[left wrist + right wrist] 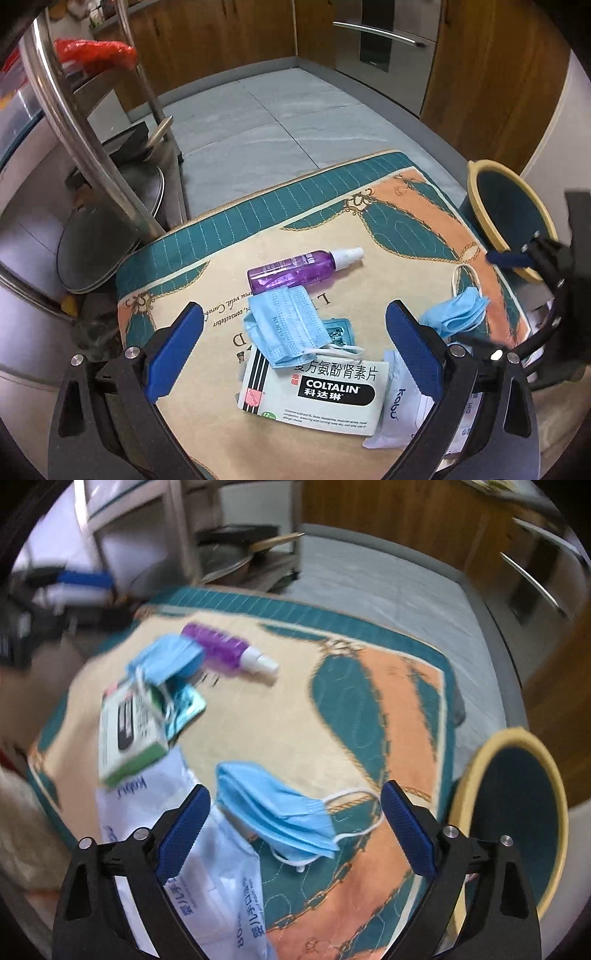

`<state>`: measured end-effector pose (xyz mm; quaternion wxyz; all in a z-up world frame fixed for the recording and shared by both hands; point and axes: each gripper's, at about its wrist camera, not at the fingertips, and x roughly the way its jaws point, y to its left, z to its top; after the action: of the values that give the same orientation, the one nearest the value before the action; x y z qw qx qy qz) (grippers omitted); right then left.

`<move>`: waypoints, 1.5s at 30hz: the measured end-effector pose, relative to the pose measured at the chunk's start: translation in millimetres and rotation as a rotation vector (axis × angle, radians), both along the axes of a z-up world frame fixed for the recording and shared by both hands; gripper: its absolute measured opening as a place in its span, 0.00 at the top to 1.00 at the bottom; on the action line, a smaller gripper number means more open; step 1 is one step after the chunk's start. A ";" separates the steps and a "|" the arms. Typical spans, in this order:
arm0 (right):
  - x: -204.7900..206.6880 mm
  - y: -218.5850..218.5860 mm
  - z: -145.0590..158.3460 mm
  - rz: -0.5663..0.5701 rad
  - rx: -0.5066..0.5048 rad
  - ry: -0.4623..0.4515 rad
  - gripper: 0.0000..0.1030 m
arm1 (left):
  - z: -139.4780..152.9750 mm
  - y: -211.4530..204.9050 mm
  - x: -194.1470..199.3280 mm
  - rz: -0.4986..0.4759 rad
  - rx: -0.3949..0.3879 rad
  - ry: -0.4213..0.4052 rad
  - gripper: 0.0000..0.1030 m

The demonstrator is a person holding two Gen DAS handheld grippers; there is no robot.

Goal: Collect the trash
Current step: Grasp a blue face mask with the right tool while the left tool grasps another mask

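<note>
On a quilted mat (325, 206) in teal, cream and orange lie several pieces of trash. The left gripper (295, 347) hangs above the mat with its jaws released, nothing between the blue pads; under it is a blue face mask (286, 328) that lies partly on a white and green medicine box (314, 397). Just behind this mask lies a purple spray bottle (295, 267) on its side, and a small teal foil packet (340, 328) shows from under the mask. A white wipes pack (214, 853) lies beside the box. The right gripper (295, 823) has its jaws wide apart too, holding nothing; a second blue face mask (277, 812) lies on the mat between them, with its white ear loop toward the right pad. Just beside the mat's right edge stands a round bin (513, 816) with a yellow rim and dark inside.
</note>
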<state>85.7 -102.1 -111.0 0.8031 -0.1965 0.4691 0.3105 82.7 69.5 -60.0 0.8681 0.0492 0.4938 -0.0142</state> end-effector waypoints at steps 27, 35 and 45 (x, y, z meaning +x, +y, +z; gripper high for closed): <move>31.3 -32.7 21.5 -0.238 0.144 0.141 0.88 | -55.0 17.7 24.3 0.008 0.109 0.134 0.06; 32.2 -28.2 20.8 -0.211 0.143 0.140 0.88 | -87.7 9.7 46.4 0.032 0.068 0.215 0.08; 38.2 -29.8 17.5 -0.215 0.132 0.136 0.88 | -95.9 12.0 57.3 0.040 0.022 0.276 0.67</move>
<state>123.9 -131.8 -93.5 0.8093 -0.0703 0.5193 0.2654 140.0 81.5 -155.9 0.7915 0.0464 0.6095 0.0018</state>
